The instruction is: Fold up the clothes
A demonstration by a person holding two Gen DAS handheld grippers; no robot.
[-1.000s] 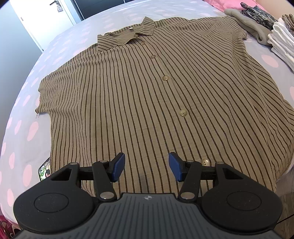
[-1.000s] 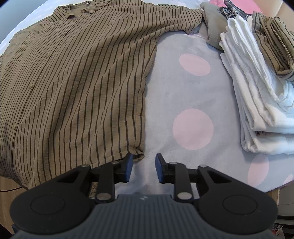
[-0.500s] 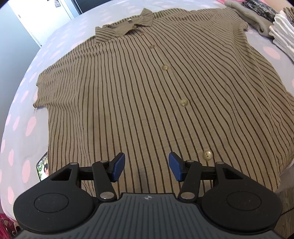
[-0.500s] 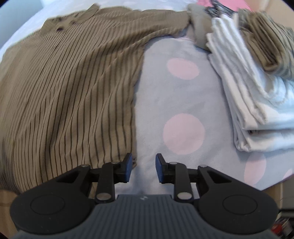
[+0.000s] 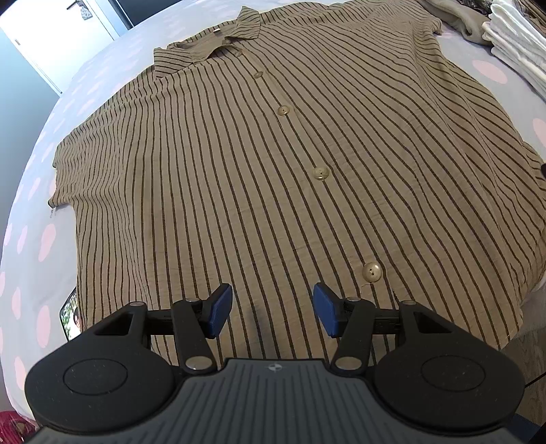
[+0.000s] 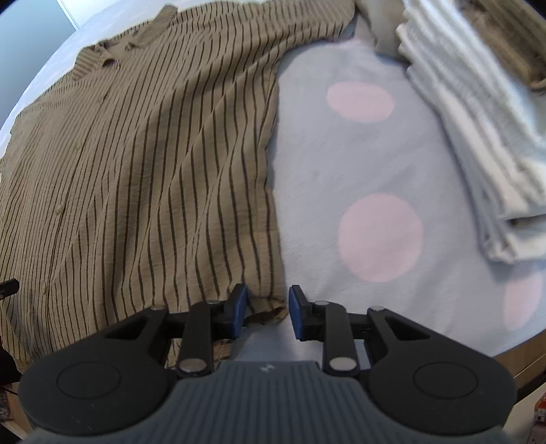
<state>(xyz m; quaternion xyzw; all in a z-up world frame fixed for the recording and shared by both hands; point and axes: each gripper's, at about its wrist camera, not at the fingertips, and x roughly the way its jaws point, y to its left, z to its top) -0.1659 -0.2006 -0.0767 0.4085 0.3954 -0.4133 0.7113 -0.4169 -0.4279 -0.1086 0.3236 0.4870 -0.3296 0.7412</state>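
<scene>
A tan shirt with dark stripes (image 5: 259,164) lies flat and buttoned on the bed, collar at the far end. My left gripper (image 5: 272,312) is open and empty, hovering over the shirt's lower front, left of the button row. In the right wrist view the same shirt (image 6: 143,177) fills the left half. My right gripper (image 6: 267,309) is open, with the shirt's bottom right hem corner (image 6: 269,312) lying between its jaws, not pinched.
The bed sheet (image 6: 341,164) is pale grey with pink dots. A stack of folded white clothes (image 6: 477,129) with a folded striped piece on top sits at the right. A grey garment (image 5: 457,20) lies beyond the shirt. A phone (image 5: 70,317) lies by the shirt's left hem.
My left gripper moved forward over the shirt. My right gripper moved left and forward, so the hem corner now sits between its jaws.
</scene>
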